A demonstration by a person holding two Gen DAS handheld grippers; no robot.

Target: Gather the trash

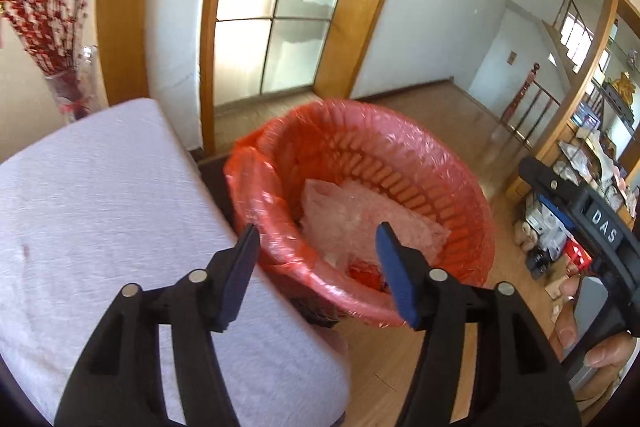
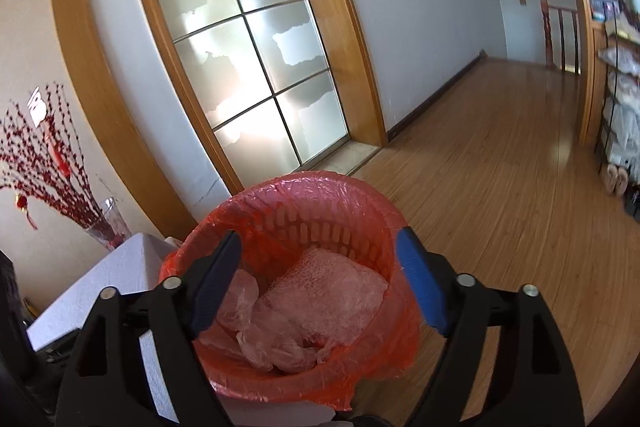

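Observation:
A slotted waste basket lined with a red plastic bag (image 1: 460,171) stands on the wooden floor beside a grey padded seat. Clear crumpled plastic and bubble wrap (image 1: 360,223) lie inside it, with a small red scrap (image 1: 362,273) near the front. My left gripper (image 1: 318,239) is open and empty just above the basket's near rim. In the right wrist view the same basket (image 2: 304,195) holds the crumpled plastic (image 2: 316,303). My right gripper (image 2: 318,247) is open and empty over the basket's mouth. The right gripper's body (image 1: 592,223) shows at the right edge of the left wrist view.
The grey padded seat (image 1: 100,211) sits left of the basket. A frosted glass door in a wooden frame (image 2: 248,39) is behind. A vase of red branches (image 2: 104,223) stands at the left. Shelves with clutter and shoes (image 1: 560,227) line the right wall. Wooden floor (image 2: 500,187) stretches right.

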